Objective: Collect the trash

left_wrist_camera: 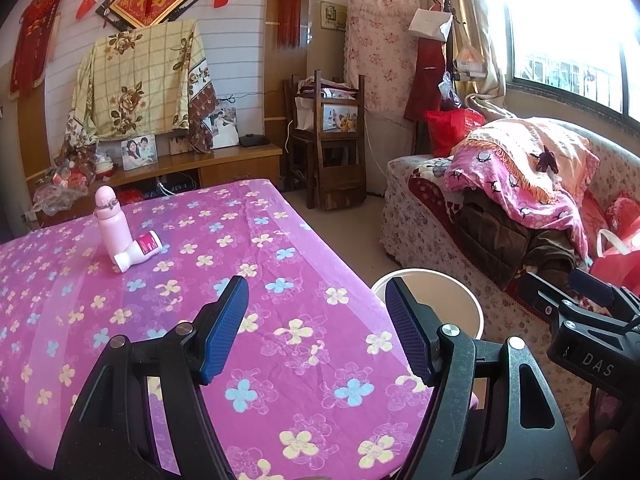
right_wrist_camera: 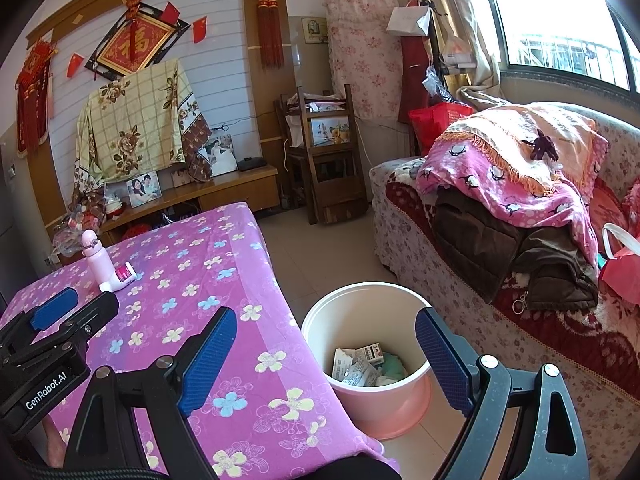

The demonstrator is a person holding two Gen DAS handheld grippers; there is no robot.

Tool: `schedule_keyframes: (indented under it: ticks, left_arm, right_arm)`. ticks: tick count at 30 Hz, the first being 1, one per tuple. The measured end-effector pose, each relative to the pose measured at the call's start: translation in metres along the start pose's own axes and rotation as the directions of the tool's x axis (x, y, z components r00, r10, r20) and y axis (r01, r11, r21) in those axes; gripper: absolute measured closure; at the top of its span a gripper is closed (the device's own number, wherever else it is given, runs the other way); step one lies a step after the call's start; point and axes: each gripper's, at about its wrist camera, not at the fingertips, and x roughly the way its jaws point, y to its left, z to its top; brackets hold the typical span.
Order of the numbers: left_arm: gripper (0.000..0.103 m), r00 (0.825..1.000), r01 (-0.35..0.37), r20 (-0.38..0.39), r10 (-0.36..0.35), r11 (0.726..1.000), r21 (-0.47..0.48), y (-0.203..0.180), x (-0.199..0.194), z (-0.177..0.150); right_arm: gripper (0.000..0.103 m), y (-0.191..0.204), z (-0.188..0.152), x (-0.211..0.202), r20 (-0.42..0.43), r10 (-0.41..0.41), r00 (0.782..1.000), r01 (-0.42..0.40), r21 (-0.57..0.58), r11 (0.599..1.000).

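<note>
Left gripper (left_wrist_camera: 316,328): black two-finger frame, blue ribbed pads (left_wrist_camera: 224,328), jaws spread wide, nothing between them; held low over the near part of the table, aimed along its length toward the far wall. Seen also from the right wrist view at lower left (right_wrist_camera: 56,312).

Right gripper (right_wrist_camera: 326,364): same build, blue ribbed pads (right_wrist_camera: 442,360), jaws spread wide and bare; held beside the table's right edge, above the bin.

Round pale pink plastic bin (right_wrist_camera: 374,408): upright on the tiled floor, just beside the table's right edge, cream inside. Holds crumpled printed paper and small cartons (right_wrist_camera: 366,364), plus a pale green scrap, lying in a loose heap at the bottom.

Magenta floral tablecloth (left_wrist_camera: 280,280): thin creased fabric with yellow, blue and pink flowers, covering the table.

White plastic bottle with magenta label (left_wrist_camera: 138,252): lying on its side at the far left of the table, long axis slanted, cap end toward the near left; touching the flask.

Pale pink domed flask (left_wrist_camera: 112,220): smooth, upright, just behind the bottle.

Floral-covered sofa (right_wrist_camera: 460,300): right of the bin, piled with pink blankets and brown clothing.
</note>
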Motion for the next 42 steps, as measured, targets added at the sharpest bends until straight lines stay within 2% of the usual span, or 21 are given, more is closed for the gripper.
schedule_keyframes:
  ticks: [11, 42]
  left_arm:
    - [0.033, 1.000, -0.003, 0.010, 0.002, 1.000, 0.025, -0.006, -0.002, -0.003]
    - [0.033, 1.000, 0.025, -0.005, -0.025, 1.000, 0.017, -0.005, 0.007, -0.011]
  right_arm:
    - [0.013, -0.004, 0.001, 0.000, 0.002, -0.003, 1.000, 0.003, 0.002, 1.000]
    - [0.013, -0.005, -0.006, 0.007, -0.031, -0.008, 0.999, 0.008, 0.001, 1.000]
